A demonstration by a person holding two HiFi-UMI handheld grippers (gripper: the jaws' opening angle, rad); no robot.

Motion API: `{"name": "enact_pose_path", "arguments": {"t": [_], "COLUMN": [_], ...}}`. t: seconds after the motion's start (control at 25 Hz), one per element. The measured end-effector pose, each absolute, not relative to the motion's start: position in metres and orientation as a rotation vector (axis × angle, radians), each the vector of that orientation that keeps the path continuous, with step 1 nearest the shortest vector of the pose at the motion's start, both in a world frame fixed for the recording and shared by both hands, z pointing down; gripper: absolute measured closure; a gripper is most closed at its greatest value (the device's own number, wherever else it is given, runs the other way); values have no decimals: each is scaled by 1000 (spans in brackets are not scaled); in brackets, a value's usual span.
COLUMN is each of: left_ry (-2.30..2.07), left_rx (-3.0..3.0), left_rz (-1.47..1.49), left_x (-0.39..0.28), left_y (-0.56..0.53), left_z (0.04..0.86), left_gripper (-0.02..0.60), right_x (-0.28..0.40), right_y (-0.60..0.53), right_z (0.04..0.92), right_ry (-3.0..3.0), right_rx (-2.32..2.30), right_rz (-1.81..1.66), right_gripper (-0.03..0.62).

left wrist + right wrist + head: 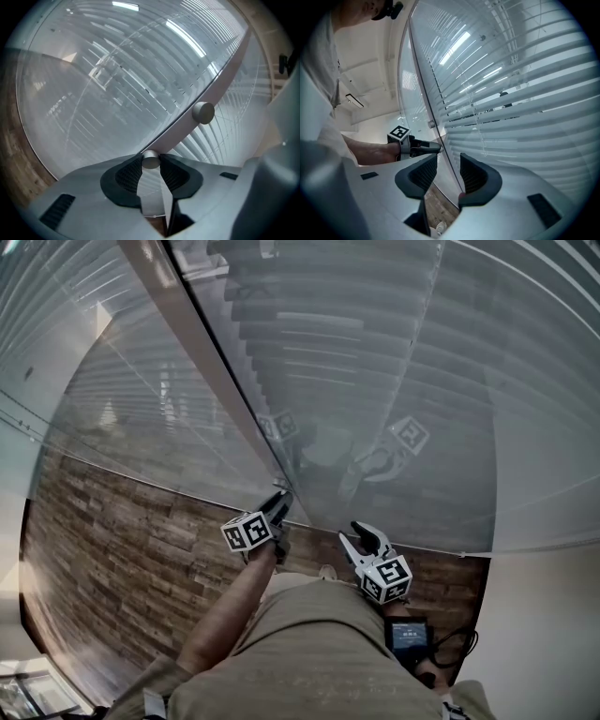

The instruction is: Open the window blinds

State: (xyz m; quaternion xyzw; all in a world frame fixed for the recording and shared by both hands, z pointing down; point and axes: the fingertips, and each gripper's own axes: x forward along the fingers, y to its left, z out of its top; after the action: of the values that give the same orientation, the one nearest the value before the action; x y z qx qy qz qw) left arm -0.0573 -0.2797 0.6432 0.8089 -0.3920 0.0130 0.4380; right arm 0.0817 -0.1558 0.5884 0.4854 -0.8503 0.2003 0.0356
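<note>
Left forearm (225, 615) outstretched; left gripper (280, 499) — clamped on knob (151, 160); right gripper (448, 171) — parted

left tool (280, 497) tip against the slanting window frame (202, 352); its marker cube (248, 532) faces up | right tool (355, 535) jaws apart, near the glass (141, 409), apart from the left tool | window blinds (394, 352) behind the glass; both tools mirrored in it | wood-plank floor (122, 549) below

L tool (279, 499), arm outstretched fwd, jaws tight on knob (151, 160); R tool (355, 534) alongside, jaws apart.
</note>
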Motion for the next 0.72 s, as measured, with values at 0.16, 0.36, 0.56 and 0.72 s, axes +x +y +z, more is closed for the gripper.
{"name": "enact_pose_path", "arguments": {"t": [0.16,0.36,0.56,0.72], "left_ry": [-919,-860,-814,-760], "left_rx": [1938,1856,1797,1715], "left_rz": [-56,-143,-207,-270], "left_x": [-57,-58,-59,-59], "left_y": [-280,-282,-284,-283], "left_z": [644,645,645,647], "left_gripper": [446,446,446,446], "right_x": [80,79,78,78], "right_y": [-157,-158,-159,-158], "right_z": [590,589,590,590], "right_ry": [-2614,-2617,-2619,-2618], "right_rx": [1487,1486,1480,1478], "right_rz": [615,611,610,611], "right_gripper": [434,434,434,434]}}
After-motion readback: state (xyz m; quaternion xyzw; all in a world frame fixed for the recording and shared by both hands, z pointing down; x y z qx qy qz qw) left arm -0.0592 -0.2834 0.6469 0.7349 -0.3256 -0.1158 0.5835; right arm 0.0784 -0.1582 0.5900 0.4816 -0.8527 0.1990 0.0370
